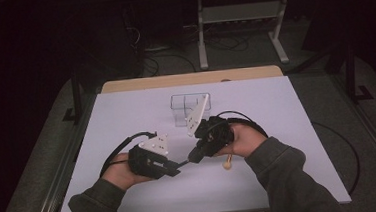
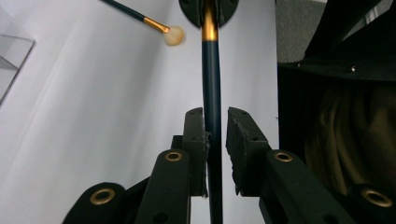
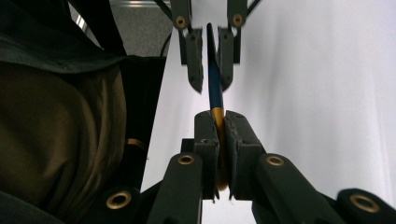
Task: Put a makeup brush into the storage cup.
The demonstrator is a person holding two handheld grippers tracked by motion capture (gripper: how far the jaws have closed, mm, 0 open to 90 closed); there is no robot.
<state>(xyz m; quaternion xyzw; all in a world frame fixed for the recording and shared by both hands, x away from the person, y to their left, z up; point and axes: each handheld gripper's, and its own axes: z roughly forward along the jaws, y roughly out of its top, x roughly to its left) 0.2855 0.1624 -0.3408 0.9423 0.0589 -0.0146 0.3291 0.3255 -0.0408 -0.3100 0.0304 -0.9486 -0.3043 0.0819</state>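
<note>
I hold my left gripper [image 1: 176,170] and my right gripper [image 1: 193,158] tip to tip, in front of the clear box [image 1: 185,108] on the white table [image 1: 278,130]. A brush [image 1: 227,163] lies beside my right hand [image 1: 243,139].

The brush I hold [image 2: 211,84] has a smooth, glossy dark-blue handle and a shiny gold metal ferrule. My left gripper [image 2: 215,135] carries matt black pads, rough at the edges, with brass-coloured rivets. The table [image 1: 261,181] is matt white. The box [image 1: 183,106] near its far edge looks like clear plastic.
</note>
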